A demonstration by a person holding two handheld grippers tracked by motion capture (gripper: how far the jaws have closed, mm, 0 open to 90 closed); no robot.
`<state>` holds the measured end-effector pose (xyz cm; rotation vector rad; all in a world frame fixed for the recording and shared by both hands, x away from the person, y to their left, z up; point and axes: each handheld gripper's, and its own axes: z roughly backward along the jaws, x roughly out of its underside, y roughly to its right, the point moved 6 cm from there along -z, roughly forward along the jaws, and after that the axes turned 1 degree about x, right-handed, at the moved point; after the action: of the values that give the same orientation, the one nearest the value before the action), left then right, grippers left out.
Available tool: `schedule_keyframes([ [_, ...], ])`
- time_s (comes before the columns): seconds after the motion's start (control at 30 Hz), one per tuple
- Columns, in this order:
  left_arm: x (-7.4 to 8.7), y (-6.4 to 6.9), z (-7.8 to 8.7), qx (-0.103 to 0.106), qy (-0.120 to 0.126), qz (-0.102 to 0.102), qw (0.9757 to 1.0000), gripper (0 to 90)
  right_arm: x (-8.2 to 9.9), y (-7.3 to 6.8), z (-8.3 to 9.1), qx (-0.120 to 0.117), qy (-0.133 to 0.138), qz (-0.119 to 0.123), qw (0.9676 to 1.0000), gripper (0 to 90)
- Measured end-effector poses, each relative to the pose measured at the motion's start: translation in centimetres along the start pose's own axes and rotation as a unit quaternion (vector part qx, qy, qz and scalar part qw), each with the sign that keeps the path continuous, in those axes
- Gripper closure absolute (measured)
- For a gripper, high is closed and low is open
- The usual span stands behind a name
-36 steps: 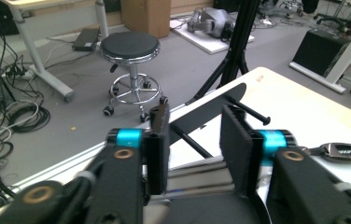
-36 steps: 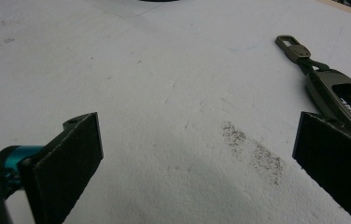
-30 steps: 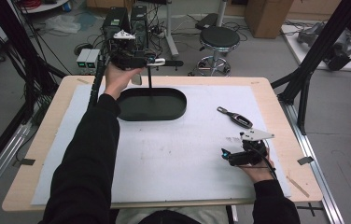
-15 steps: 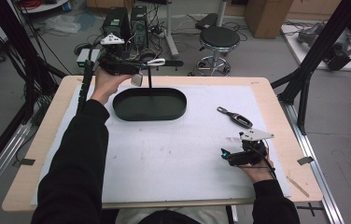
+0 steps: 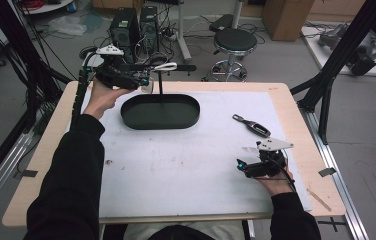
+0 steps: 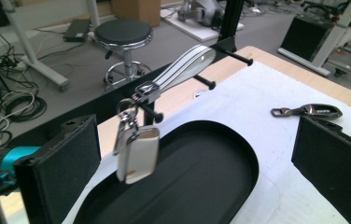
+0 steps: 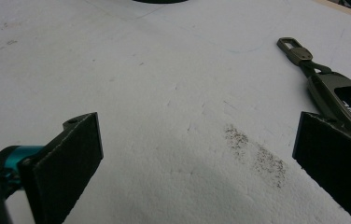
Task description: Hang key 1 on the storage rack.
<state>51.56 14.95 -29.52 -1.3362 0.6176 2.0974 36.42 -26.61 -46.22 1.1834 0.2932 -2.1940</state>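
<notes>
A keychain with a white strap [image 5: 166, 66] hangs from a peg of the black stand [image 5: 160, 85], its pale fob [image 5: 147, 86] dangling over the left end of the black oval tray [image 5: 191, 117]. My left gripper [image 5: 138, 78] is open just left of the fob, apart from it. In the left gripper view the strap [image 6: 185, 70] and fob [image 6: 138, 156] hang between the open jaws of that gripper [image 6: 194, 140], above the tray [image 6: 241, 156]. My right gripper [image 5: 242, 166] rests open on the white mat, near a dark key fob [image 5: 252, 126] [image 7: 334, 91].
The white mat [image 5: 176, 170] covers most of the wooden table [image 5: 301, 115]. Beyond the far edge stand a stool [image 5: 235, 42], computer towers [image 5: 136, 25] and cables. Black frame posts [image 5: 326, 95] flank the right side. The dark key fob [image 6: 311, 111] lies right of the tray.
My left gripper has drawn back to the left and slightly lower, away from the stand. The white-strap keychain stays hanging on its peg. The right gripper has not moved.
</notes>
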Motion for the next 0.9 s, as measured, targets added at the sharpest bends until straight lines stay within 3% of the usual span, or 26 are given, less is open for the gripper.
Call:
schedule_keyframes([
  [0.4, 2.7, -1.3, 2.6, -0.013, 0.003, 0.021, 0.9997, 1.7, 0.0, 0.0, 0.0, 0.001, 0.000, -0.001, 1.0000, 0.8],
  [0.8, 4.6, -1.4, 4.6, -0.019, -0.003, 0.019, 0.9996, 1.7, 0.0, 0.0, -0.1, 0.001, -0.002, 0.000, 1.0000, 0.8],
  [0.9, 5.3, -1.3, 5.0, -0.027, -0.002, 0.007, 0.9996, 1.7, 0.0, 0.1, -0.1, 0.002, -0.001, 0.001, 1.0000, 0.8],
])
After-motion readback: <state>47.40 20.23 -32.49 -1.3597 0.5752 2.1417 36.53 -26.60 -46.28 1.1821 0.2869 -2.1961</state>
